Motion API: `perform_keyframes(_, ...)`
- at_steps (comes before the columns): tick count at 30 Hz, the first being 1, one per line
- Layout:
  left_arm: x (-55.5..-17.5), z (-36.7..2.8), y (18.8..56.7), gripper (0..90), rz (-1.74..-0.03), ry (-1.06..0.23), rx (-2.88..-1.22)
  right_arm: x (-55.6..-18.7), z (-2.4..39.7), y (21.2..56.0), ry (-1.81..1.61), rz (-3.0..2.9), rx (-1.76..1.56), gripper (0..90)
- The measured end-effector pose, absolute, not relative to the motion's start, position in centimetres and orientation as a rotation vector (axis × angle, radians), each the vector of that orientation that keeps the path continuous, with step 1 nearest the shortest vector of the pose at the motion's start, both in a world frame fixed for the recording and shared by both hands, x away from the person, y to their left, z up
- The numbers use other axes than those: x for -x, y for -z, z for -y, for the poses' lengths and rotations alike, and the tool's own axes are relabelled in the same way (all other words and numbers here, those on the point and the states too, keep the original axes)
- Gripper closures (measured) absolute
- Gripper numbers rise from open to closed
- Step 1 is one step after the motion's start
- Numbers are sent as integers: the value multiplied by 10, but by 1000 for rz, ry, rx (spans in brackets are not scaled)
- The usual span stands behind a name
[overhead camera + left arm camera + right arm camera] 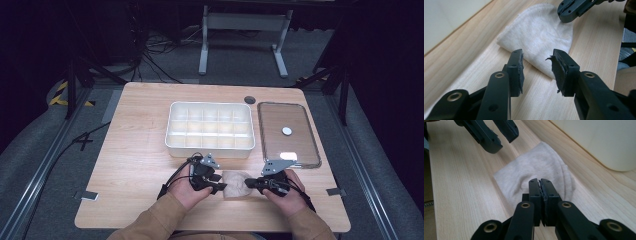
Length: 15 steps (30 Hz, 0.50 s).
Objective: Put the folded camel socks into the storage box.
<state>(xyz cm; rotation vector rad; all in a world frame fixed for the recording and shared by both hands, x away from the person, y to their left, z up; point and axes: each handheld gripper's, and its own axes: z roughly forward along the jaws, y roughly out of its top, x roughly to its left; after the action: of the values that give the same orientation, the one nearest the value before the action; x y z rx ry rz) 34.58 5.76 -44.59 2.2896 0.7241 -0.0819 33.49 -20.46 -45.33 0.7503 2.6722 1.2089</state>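
A small folded beige cloth [237,184] lies flat on the wooden table near its front edge, between my two grippers. My left gripper [218,182] is open at the cloth's left side; in the left gripper view its jaws [537,62] stand apart just above the near edge of the cloth [541,32]. My right gripper [248,183] is at the cloth's right side, shut. In the right gripper view its jaws [540,181] are pressed together over the cloth [541,167], and I see no fabric between the pads.
A white box [210,145] with several compartments stands behind the cloth at mid-table. A clear lid [280,117] with a small white round piece [287,131] on it lies to the box's right. A dark round disc [250,99] sits near the far edge.
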Motion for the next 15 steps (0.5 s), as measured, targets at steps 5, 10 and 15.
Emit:
perform_keyframes(5,-346,-60,453,608,-745,97,-2313,-337,195,457,-1175,-2706,-730,882)
perform_keyframes(10,-347,-62,460,604,-773,95,-2330,-342,193,463,-1126,-2728,-738,885)
perform_keyframes(15,-350,-63,467,612,-779,112,-2305,-343,191,466,-1135,-2762,-731,887)
